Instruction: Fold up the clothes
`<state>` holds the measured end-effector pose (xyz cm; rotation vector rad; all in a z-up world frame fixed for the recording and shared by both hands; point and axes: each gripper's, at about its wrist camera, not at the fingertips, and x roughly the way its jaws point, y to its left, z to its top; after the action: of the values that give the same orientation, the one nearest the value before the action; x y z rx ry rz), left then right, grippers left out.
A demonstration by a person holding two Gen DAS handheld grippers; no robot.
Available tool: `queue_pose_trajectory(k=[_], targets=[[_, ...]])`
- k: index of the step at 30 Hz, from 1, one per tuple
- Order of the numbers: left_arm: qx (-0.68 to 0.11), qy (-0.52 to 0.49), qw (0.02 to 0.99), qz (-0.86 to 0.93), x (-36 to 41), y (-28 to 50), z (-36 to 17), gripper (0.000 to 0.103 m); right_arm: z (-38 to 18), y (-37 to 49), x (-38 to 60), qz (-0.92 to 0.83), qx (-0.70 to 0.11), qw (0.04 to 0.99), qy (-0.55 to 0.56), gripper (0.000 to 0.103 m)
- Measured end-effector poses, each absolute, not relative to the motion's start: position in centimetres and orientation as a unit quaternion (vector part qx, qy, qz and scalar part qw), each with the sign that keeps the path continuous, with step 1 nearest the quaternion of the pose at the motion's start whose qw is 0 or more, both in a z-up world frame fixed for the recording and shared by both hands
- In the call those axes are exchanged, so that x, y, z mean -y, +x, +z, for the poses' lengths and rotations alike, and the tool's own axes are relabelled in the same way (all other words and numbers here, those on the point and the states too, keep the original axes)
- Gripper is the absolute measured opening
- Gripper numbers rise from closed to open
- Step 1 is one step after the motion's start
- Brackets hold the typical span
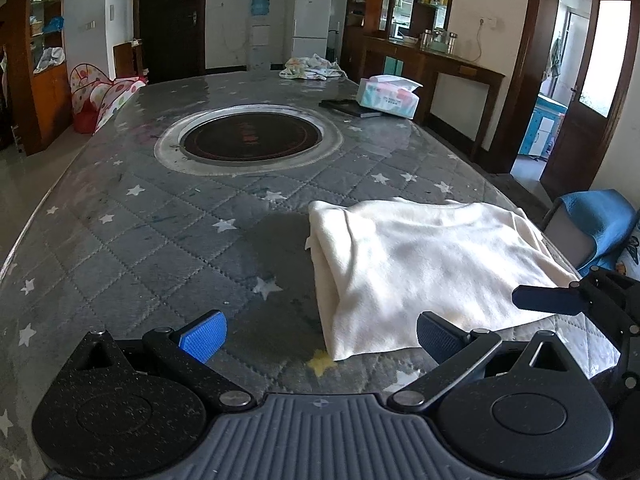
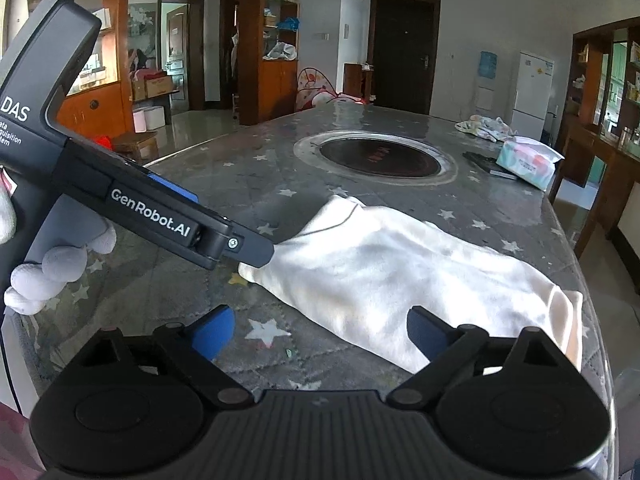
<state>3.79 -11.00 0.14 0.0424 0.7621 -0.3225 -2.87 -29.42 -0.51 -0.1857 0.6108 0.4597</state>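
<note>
Folding looks nearly finished, the cream garment (image 1: 432,264) lying doubled at the near right of the quilted surface (image 1: 160,240), both left tongs (image 1: 320,338) and right tongs (image 2: 320,332) spread open, gripping nothing.

"GenRobot.AI" and "DAS" on left gripper (image 2: 262,256) body

we see the folded garment (image 1: 432,264) lying on the table (image 1: 120,240) near its front right edge, with the round inset cooktop (image 1: 250,136) behind it at the table's middle. further back and to the right a tissue box (image 1: 390,94) sits just beside a flat tablet (image 1: 348,106), and a bundle of cloth (image 1: 312,67) lies at the far end. the left gripper (image 1: 320,338) hovers before the garment's near left corner, the right gripper (image 2: 320,334) before its near edge.
</note>
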Motion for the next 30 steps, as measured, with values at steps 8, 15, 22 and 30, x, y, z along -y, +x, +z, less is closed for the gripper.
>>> queue_pose_trajectory(k=[8, 15, 22, 30], targets=[[-0.374, 0.03, 0.914, -0.154, 11.6, 3.6, 0.0, 0.103, -0.7, -2.8, 29.9, 0.218, -0.303, 0.925, -0.077, 0.095], [-0.383, 0.039, 0.91, -0.155, 12.3, 3.1, -0.9, 0.103, -1.2, -2.8, 31.6, 0.197, -0.327, 0.923, -0.038, 0.095], [-0.382, 0.042, 0.912, -0.141, 12.7, 2.8, -0.9, 0.103, -1.5, -3.5, 33.6, 0.172, -0.339, 0.925, -0.001, 0.095], [-0.38, 0.041, 0.914, -0.136, 13.0, 2.1, -0.9, 0.103, -1.6, -4.4, 34.7, 0.161, -0.341, 0.926, 0.026, 0.1]])
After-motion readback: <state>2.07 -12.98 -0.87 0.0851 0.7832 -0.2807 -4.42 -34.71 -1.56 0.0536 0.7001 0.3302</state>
